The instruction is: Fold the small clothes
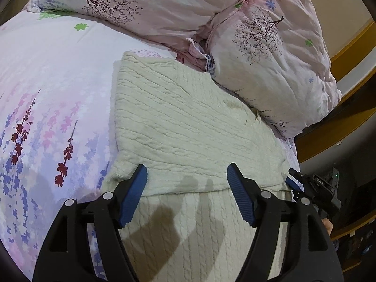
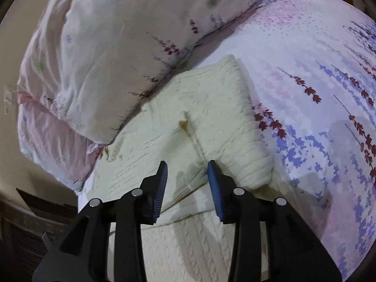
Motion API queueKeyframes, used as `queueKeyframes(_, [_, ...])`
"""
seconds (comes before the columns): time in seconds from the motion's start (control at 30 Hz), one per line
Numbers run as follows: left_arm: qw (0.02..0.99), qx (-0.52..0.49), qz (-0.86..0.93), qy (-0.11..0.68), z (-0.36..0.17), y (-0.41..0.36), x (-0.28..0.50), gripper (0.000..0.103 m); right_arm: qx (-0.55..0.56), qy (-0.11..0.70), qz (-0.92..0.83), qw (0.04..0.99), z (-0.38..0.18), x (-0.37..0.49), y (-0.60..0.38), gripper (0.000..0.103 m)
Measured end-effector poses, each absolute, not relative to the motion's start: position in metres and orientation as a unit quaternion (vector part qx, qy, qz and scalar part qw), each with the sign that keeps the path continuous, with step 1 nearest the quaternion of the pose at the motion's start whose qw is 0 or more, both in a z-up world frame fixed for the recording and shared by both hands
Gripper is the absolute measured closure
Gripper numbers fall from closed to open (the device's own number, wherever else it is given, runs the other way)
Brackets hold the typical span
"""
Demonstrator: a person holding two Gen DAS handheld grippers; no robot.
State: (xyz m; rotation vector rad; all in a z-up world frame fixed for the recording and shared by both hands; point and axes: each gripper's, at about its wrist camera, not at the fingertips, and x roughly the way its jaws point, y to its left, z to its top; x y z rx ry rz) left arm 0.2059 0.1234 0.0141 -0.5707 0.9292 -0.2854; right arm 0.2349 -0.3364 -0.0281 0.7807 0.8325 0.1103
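A cream cable-knit garment (image 1: 188,117) lies folded on the bed, its upper layer ending in a hem that runs across the lower layer. My left gripper (image 1: 186,166) hovers over that hem, open wide, with only cloth beneath it and nothing pinched. At the garment's right edge in the left wrist view the right tool's black body (image 1: 322,188) shows. In the right wrist view the same garment (image 2: 199,108) runs away from me, and my right gripper (image 2: 187,163) stands partly open above the folded layer, its blue pads (image 2: 215,183) clear of the knit.
Pink floral pillows (image 1: 270,54) (image 2: 105,58) press against the garment's far side. The flowered bed sheet (image 1: 47,82) (image 2: 305,70) spreads beside it. Wooden furniture (image 1: 347,54) and a dark drop past the bed's edge (image 2: 35,223) border the area.
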Motion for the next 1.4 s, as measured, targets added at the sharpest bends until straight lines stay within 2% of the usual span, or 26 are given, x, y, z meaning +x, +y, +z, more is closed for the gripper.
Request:
queueKeyframes(0.07, [0.845,-0.27,-0.136,0.44,0.014,0.123,0.206,0.032,0.376,0.392,0.036,0.839,-0.029,0.236,-0.338,0.078])
queueKeyframes(0.27, [0.848,-0.264,-0.136,0.44,0.014,0.12,0.207,0.028,0.362,0.399,0.055,0.841,-0.03,0.238,-0.329,0.076])
queueKeyframes(0.3, [0.849,-0.261,-0.136,0.439,0.015,0.119,0.207,0.028,0.354,0.398,0.062,0.844,-0.028,0.238,-0.326,0.083])
queueKeyframes(0.33, [0.849,-0.26,-0.135,0.439,0.015,0.119,0.207,0.028,0.346,0.395,0.068,0.848,-0.027,0.237,-0.324,0.097])
queueKeyframes(0.47, [0.851,-0.263,-0.144,0.431,0.022,0.123,0.195,0.028,0.331,0.349,0.048,0.875,-0.01,0.219,-0.327,0.098])
queueKeyframes(0.6, [0.864,-0.246,-0.147,0.415,0.032,0.131,0.174,0.028,0.319,0.372,0.018,0.871,-0.016,0.219,-0.334,0.098])
queueKeyframes(0.7, [0.866,-0.244,-0.144,0.413,0.034,0.142,0.155,0.028,0.32,0.399,0.025,0.859,-0.027,0.219,-0.334,0.093])
queueKeyframes(0.73, [0.865,-0.245,-0.144,0.414,0.034,0.145,0.15,0.028,0.321,0.396,0.029,0.86,-0.025,0.215,-0.335,0.082])
queueKeyframes(0.77, [0.864,-0.246,-0.144,0.415,0.034,0.15,0.142,0.028,0.321,0.393,0.04,0.86,-0.021,0.209,-0.338,0.067])
queueKeyframes(0.83, [0.863,-0.248,-0.145,0.416,0.034,0.158,0.126,0.028,0.316,0.381,0.055,0.867,-0.013,0.192,-0.343,0.055])
queueKeyframes(0.87, [0.862,-0.25,-0.145,0.417,0.033,0.161,0.118,0.028,0.31,0.379,0.058,0.87,-0.01,0.186,-0.346,0.054])
queueKeyframes(1.1, [0.855,-0.262,-0.153,0.42,0.022,0.171,0.061,0.029,0.287,0.394,0.086,0.869,-0.016,0.12,-0.383,0.052])
queueKeyframes(1.3, [0.839,-0.283,-0.172,0.431,0.005,0.162,0.032,0.039,0.293,0.432,0.103,0.847,-0.044,0.075,-0.399,0.052])
queueKeyframes(1.4, [0.837,-0.29,-0.183,0.427,0.005,0.156,0.019,0.042,0.294,0.438,0.119,0.841,-0.052,0.06,-0.397,0.059])
